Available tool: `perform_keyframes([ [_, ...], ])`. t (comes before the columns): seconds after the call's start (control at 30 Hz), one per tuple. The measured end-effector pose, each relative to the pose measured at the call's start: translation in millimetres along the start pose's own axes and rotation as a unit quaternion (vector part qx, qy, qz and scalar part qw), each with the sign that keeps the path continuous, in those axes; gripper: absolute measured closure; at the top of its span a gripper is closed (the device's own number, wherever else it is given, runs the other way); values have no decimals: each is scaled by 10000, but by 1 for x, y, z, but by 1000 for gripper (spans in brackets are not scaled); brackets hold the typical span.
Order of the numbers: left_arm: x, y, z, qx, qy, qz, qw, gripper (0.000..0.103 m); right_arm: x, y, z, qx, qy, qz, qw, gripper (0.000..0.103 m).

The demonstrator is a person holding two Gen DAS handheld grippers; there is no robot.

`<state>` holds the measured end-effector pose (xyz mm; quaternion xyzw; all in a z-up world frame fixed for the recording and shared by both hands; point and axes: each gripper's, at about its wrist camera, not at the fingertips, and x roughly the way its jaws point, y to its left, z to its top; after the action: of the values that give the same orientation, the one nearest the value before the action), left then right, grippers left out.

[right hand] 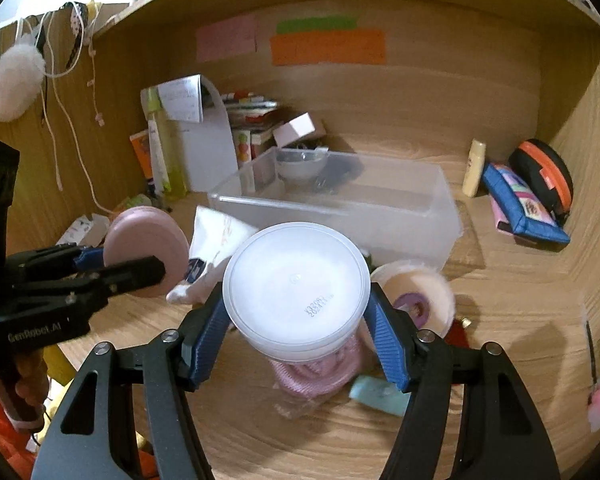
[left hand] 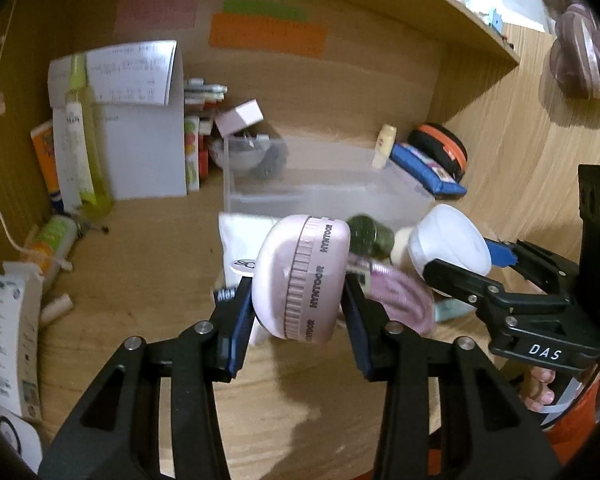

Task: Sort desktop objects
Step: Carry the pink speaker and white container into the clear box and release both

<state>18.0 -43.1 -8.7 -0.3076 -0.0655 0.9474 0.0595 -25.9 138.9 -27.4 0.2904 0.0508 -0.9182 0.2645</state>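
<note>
My left gripper [left hand: 300, 300] clamped the pink round case [left hand: 302, 276] edgewise above the desk [left hand: 140, 280]; my right gripper [right hand: 296, 320] clamped the white lidded tub [right hand: 296, 288]. Both needed level carriage forward, releasing only once over the clear bin [right hand: 420, 208].

Wooden alcove with a light wood-grain surface [right hand: 520, 280], enclosed by a wooden back wall [right hand: 440, 92] and side panels [right hand: 580, 120]. A shelf board [left hand: 460, 12] spans the top. Pink [right hand: 226, 38], green [right hand: 316, 23] and orange [right hand: 328, 47] paper notes are fixed to the back wall. Cords [right hand: 60, 92] hang on the left panel. Lighting is warm and dim.
</note>
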Motion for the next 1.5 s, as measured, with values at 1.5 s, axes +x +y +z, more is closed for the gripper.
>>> perform_keyframes([
  [1.5,163,30,110,179,1382,-78,9902,61,127,-95,99,-490,1208,9,9915,40],
])
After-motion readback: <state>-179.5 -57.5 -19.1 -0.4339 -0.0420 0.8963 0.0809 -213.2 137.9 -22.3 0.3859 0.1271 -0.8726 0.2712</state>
